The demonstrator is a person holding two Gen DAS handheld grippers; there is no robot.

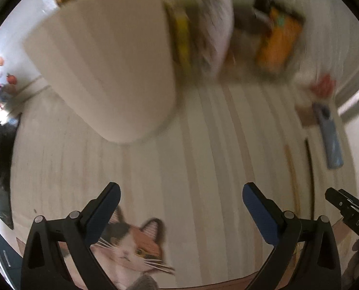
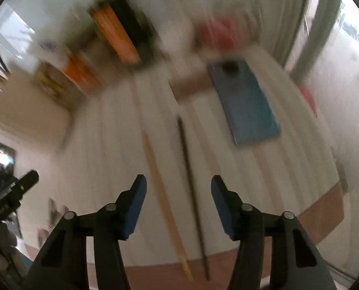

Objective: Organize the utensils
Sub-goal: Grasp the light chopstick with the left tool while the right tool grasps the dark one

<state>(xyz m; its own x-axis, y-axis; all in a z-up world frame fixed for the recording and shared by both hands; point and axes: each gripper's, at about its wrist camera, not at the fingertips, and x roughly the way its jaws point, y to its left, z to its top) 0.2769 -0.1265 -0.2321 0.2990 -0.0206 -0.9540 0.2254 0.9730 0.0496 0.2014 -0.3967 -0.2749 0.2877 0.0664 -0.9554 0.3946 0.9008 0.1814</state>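
**Pale wood table, two chopsticks lying loose, both grippers empty**

Pale striped wood is filling the left wrist view, which is heavily blurred. The left gripper (image 1: 180, 201) is pointing down at the table (image 1: 203, 149) with its jaws standing wide apart and nothing between the blue pads (image 1: 258, 213). A large cream container (image 1: 107, 72) is sitting toward the far left part of the table, with thin sticks showing at its top. Beyond it, at the far edge, a yellow-and-brown blur and an orange packet (image 1: 279, 44) are lying too smeared to identify. A blue phone (image 1: 330, 137) is resting near the right edge, and the light chopstick (image 1: 291, 169) and the dark chopstick (image 1: 310, 166) are lying side by side just left of it. A cat picture (image 1: 133, 244) is showing at the near edge, under the left finger. The tip of the right gripper (image 1: 346, 205) is poking in at the lower right.

Blur is also covering the right wrist view. The right gripper (image 2: 178, 197) is hanging over the table (image 2: 107, 157) with its jaws partly open, gripping nothing. Between its pads (image 2: 137, 206), down on the table, the light chopstick (image 2: 165, 200) and the dark chopstick (image 2: 191, 186) are lying close together but apart, their near ends reaching the near edge. The blue phone (image 2: 246, 101) is lying beyond them toward the right edge. The cream container (image 2: 32, 106) is standing at the left edge, and orange packets (image 2: 114, 33) are sitting at the far edge.
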